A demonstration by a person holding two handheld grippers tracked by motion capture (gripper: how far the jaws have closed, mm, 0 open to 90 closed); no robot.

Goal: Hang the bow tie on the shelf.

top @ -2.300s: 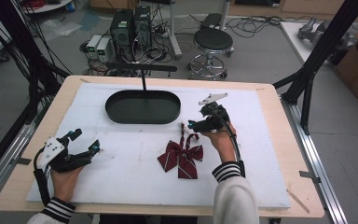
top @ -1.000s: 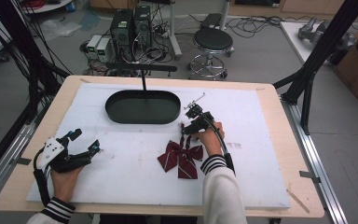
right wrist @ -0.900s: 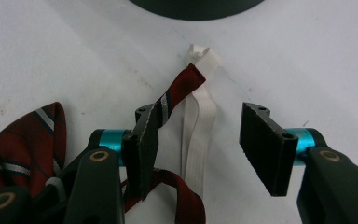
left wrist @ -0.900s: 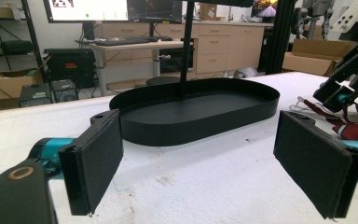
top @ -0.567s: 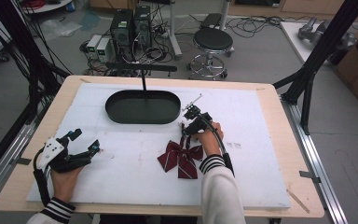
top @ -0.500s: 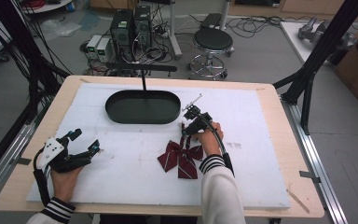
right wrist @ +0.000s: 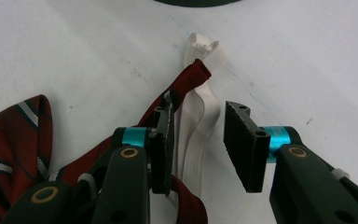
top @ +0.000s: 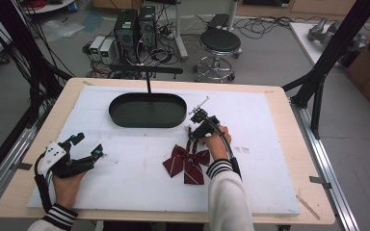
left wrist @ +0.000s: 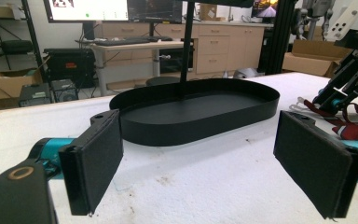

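Right gripper view: my right gripper (right wrist: pixel 198 144) straddles the bow tie's white elastic strap (right wrist: pixel 200 126), jaws parted; my left gripper (left wrist: pixel 214 161) gapes wide, released.

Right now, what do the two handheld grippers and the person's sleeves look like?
Left gripper: black body, white housing on top, black cable, teal collars behind flat black rectangular pads. Right gripper: black, brass-ringed pivots, teal collars, ribbed black pads, black cable along the forearm. White sleeves with black-and-white striped cuffs.
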